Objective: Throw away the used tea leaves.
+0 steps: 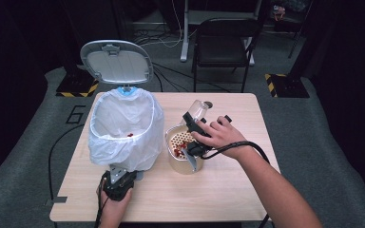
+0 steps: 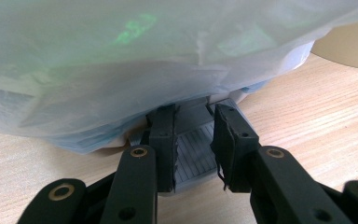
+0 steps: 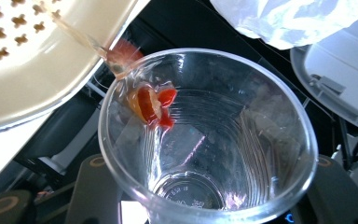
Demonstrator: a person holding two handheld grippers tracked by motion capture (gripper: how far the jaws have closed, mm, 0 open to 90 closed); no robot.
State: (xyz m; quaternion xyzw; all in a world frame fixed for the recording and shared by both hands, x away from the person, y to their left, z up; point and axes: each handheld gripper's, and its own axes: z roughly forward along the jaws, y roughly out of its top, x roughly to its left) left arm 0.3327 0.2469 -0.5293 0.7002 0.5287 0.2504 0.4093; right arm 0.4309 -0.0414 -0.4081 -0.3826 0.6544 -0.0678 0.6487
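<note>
High view: right gripper (image 1: 193, 137) clamps tipped cup (image 1: 197, 112), mouth over strainer (image 1: 180, 142); left gripper (image 1: 119, 183) clenched on bin pedal (image 2: 193, 156).

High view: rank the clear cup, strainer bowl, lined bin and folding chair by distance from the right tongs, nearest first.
1. clear cup, held tipped in the right tongs.
2. strainer bowl, directly beneath the cup, table centre.
3. lined bin, to the left, lid raised.
4. folding chair, on the floor past the table's far edge.
</note>
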